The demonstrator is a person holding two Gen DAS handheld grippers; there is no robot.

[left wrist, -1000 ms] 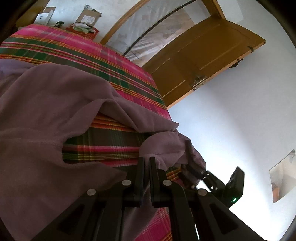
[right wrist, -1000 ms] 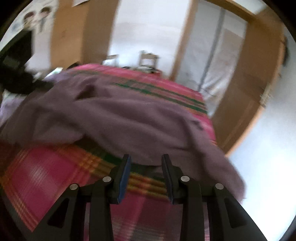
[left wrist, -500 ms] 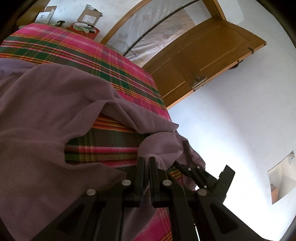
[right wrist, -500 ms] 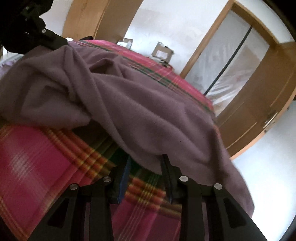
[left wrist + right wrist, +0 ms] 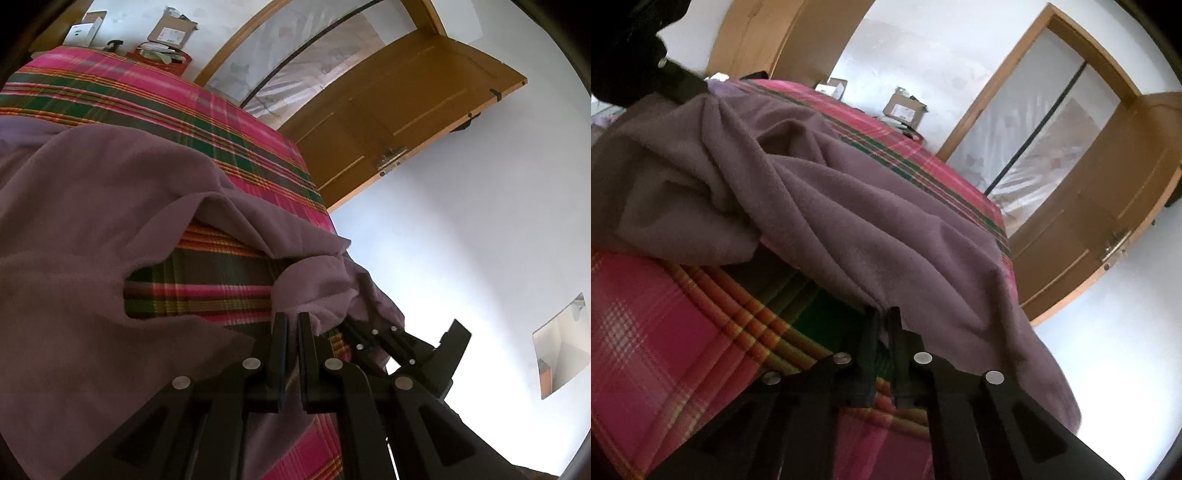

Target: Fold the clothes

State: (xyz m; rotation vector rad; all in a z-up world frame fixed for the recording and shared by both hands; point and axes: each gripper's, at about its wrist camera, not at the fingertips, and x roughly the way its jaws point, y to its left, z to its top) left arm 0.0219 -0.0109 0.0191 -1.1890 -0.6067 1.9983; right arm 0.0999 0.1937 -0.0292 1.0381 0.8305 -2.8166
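Note:
A purple fleece garment (image 5: 92,221) lies rumpled across a bed with a pink and green plaid cover (image 5: 221,122). My left gripper (image 5: 291,319) is shut, with purple cloth bunched around and under its fingers. In the right wrist view the left gripper (image 5: 679,83) sits at the far left, and folds of the garment (image 5: 868,221) fan out from it. My right gripper (image 5: 883,314) is shut on the garment's near edge, low over the plaid cover (image 5: 665,332). From the left wrist view the right gripper (image 5: 364,332) shows with cloth draped over its tips.
A wooden door (image 5: 406,110) stands open at the bed's right side, beside a frosted sliding door (image 5: 295,55). Cardboard boxes (image 5: 171,31) sit past the far end of the bed. A white wall (image 5: 461,240) runs close along the right edge.
My right gripper was open a second ago; it has moved in to the garment's near edge and shut on it. The left gripper has stayed shut and hardly moved.

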